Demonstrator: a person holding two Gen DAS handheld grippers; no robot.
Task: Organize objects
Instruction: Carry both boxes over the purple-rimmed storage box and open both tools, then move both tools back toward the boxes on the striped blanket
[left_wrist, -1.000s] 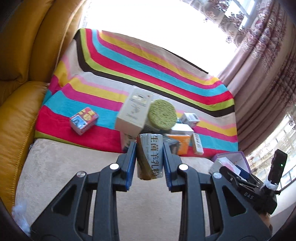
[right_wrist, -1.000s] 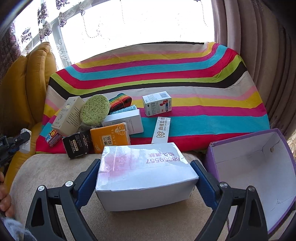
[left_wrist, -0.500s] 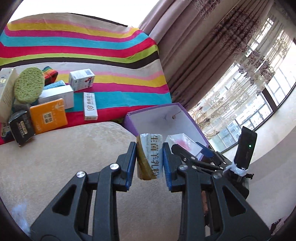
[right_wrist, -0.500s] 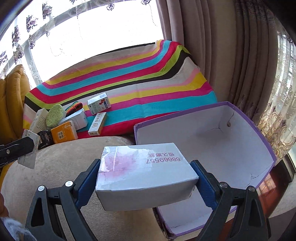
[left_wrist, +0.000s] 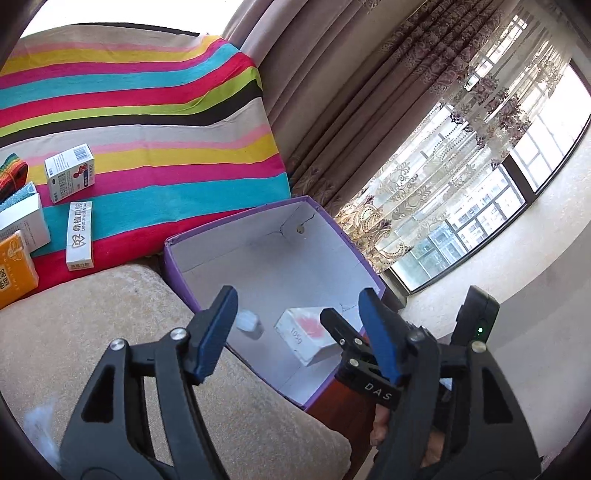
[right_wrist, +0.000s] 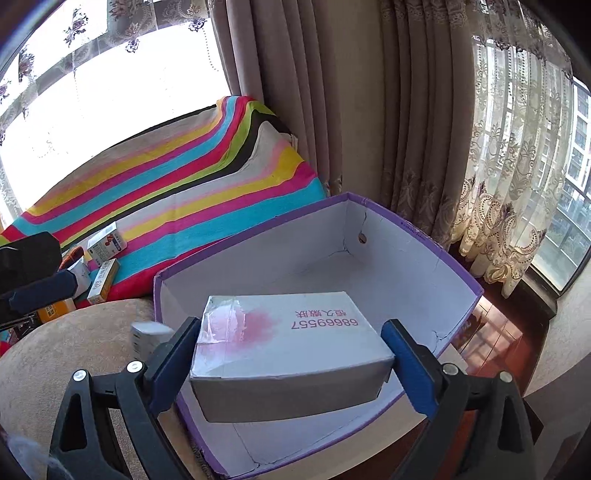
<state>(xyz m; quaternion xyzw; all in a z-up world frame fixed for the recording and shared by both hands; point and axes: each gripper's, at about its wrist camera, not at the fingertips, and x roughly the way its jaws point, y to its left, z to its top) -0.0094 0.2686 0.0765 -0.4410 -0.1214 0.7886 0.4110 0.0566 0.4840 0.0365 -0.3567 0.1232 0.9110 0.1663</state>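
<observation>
Purple box (left_wrist: 255, 221) holds perhaps a blurred packet (left_wrist: 248, 322); left jaws opening empty, right jaws pinching white carton (right_wrist: 288, 354).

Home living room, sofa (left_wrist: 110, 350), curtains (right_wrist: 424, 129)

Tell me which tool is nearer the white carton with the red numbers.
Right. The right tool is clamped on the white carton, holding it over the purple box. The left tool, jaws opening and empty, is beside it at the box's sofa-side edge.
</observation>
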